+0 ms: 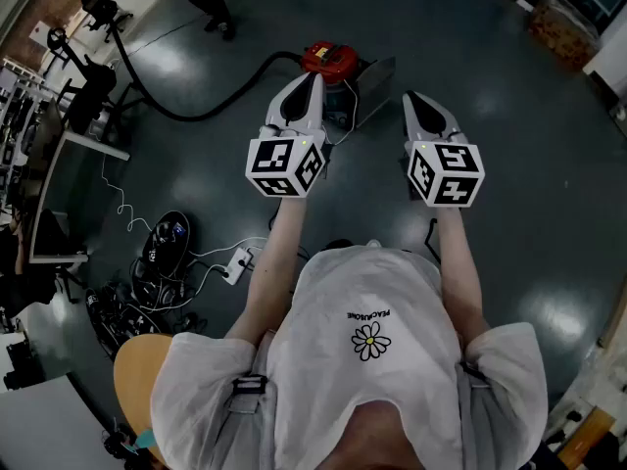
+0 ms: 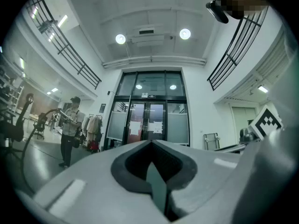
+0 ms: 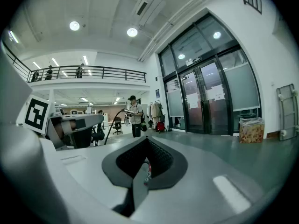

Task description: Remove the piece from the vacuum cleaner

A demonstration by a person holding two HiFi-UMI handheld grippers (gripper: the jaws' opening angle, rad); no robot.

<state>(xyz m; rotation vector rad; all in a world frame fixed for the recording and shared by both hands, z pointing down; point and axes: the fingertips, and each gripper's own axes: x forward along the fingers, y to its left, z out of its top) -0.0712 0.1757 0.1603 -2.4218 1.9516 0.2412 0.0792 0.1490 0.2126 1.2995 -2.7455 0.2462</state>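
A large open office or lab hall: tall glass entrance doors point(image 2: 150, 120), a railed mezzanine point(image 3: 93, 72), round ceiling lights point(image 3: 132, 31), polished grey floor point(image 1: 519, 125), desks point(image 1: 59, 196), office chairs point(image 3: 117, 124), tangled cables point(image 1: 157, 262).

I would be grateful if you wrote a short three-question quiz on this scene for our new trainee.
1. True or false: the left gripper is clamped on the red vacuum cleaner.
2. In the head view, the black hose runs from the vacuum cleaner toward: A) the picture's left, B) the picture's right, C) the person's shirt.
3. Fill in: the jaws of the right gripper are ____.
Key: 1 false; 2 A; 3 together.
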